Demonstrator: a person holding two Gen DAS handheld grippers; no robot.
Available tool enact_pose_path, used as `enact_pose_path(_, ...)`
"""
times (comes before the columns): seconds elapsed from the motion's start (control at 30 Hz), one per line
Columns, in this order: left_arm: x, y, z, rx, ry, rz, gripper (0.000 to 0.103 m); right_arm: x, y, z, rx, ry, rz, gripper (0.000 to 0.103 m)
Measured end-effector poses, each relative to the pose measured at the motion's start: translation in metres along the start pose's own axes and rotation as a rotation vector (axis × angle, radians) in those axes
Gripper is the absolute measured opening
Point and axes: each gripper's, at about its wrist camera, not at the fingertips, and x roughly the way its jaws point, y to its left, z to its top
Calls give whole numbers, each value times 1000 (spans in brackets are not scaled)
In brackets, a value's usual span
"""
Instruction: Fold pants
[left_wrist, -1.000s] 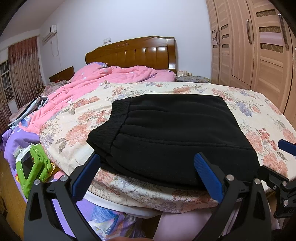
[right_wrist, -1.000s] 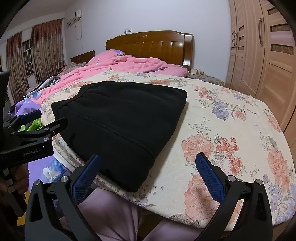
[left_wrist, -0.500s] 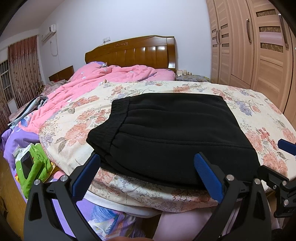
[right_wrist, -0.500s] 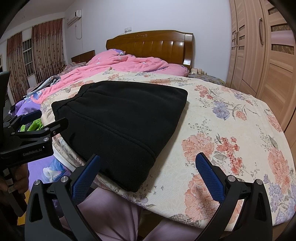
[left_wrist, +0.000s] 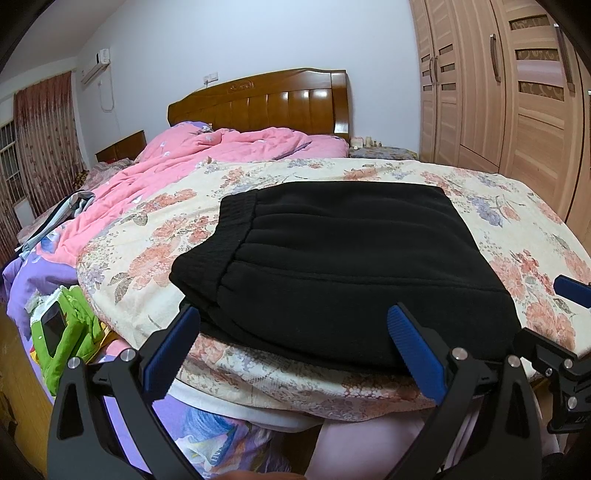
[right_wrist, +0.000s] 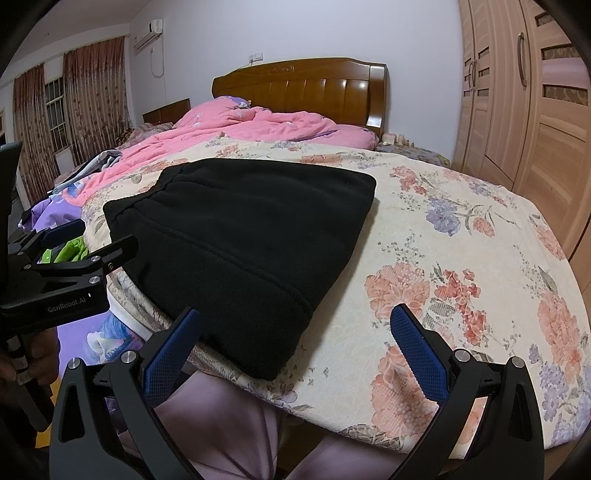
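Black pants (left_wrist: 332, 258) lie folded in a compact rectangle on the floral bedspread (left_wrist: 147, 236), waistband to the left; they also show in the right wrist view (right_wrist: 240, 236). My left gripper (left_wrist: 295, 347) is open and empty, held just off the near edge of the pants. My right gripper (right_wrist: 295, 350) is open and empty, near the pants' near right corner. The left gripper shows at the left of the right wrist view (right_wrist: 70, 266), and the right gripper's tip at the right edge of the left wrist view (left_wrist: 570, 291).
A pink quilt (left_wrist: 207, 155) and wooden headboard (left_wrist: 266, 99) lie at the back. A wardrobe (left_wrist: 517, 92) stands on the right. Green and purple items (left_wrist: 62, 332) sit off the bed's left side. The bedspread (right_wrist: 461, 240) extends right of the pants.
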Motion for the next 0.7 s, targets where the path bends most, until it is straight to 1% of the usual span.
enact_pose_path(0.7, 0, -1, 0, 1, 1, 3, 102, 0, -3, -2, 3, 6, 7, 99)
